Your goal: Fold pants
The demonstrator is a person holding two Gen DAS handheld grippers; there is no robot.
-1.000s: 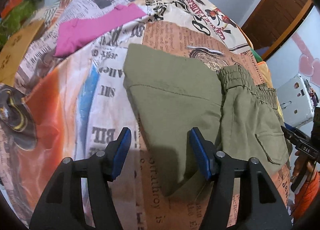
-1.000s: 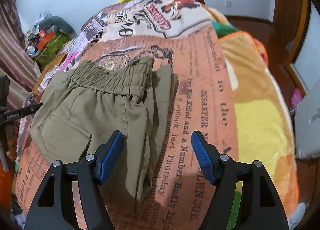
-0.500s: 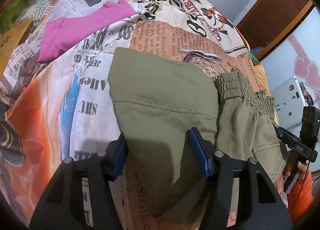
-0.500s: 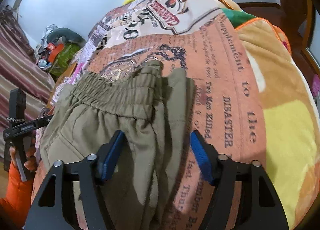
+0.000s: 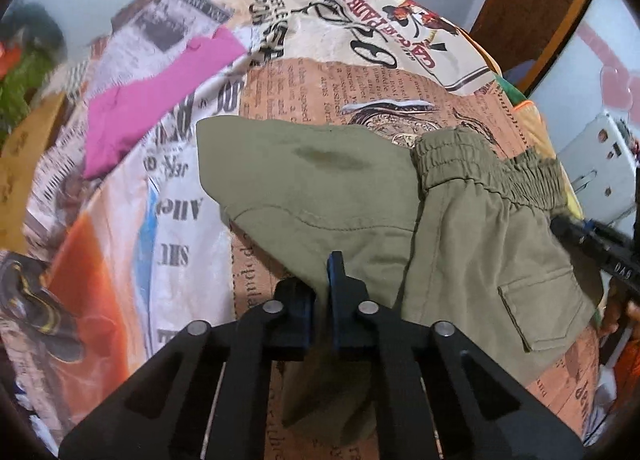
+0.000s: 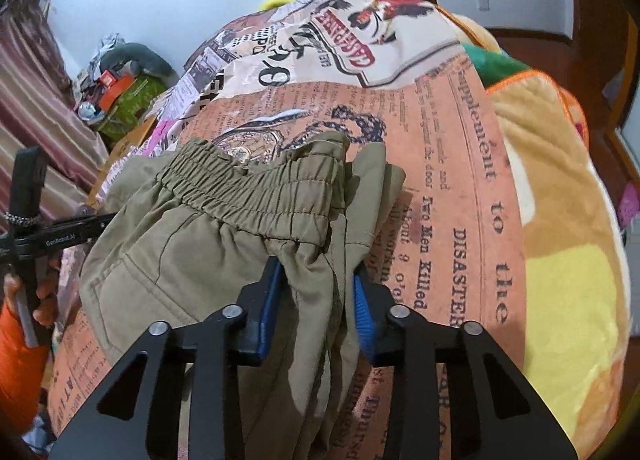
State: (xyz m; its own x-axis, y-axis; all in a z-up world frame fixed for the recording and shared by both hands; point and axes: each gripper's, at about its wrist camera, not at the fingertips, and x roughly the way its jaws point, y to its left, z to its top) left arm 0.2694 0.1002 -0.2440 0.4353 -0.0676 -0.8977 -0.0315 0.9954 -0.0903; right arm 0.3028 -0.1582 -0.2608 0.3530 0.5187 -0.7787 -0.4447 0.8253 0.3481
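Observation:
Olive green pants [image 5: 360,196] lie folded on a bed with a newspaper-print cover [image 5: 168,196]. The elastic waistband [image 5: 480,164] lies on top, at the right in the left wrist view. My left gripper [image 5: 320,280] is shut on the near edge of the folded leg part. In the right wrist view the pants [image 6: 200,244] show their waistband [image 6: 256,192] across the middle. My right gripper [image 6: 318,284] is closed on a thick bunch of the pants' right side edge, blue pads pressing the cloth.
A pink garment [image 5: 160,96] lies on the bed at the far left. A yellow and orange blanket [image 6: 560,260] covers the bed's right side. Clutter [image 6: 120,88] is piled by the curtain. A white device [image 5: 596,164] stands off the bed's right edge.
Both grippers moved forward onto the pants and closed: the left on the near edge of the folded legs, the right on the bunched side edge. Both were open before.

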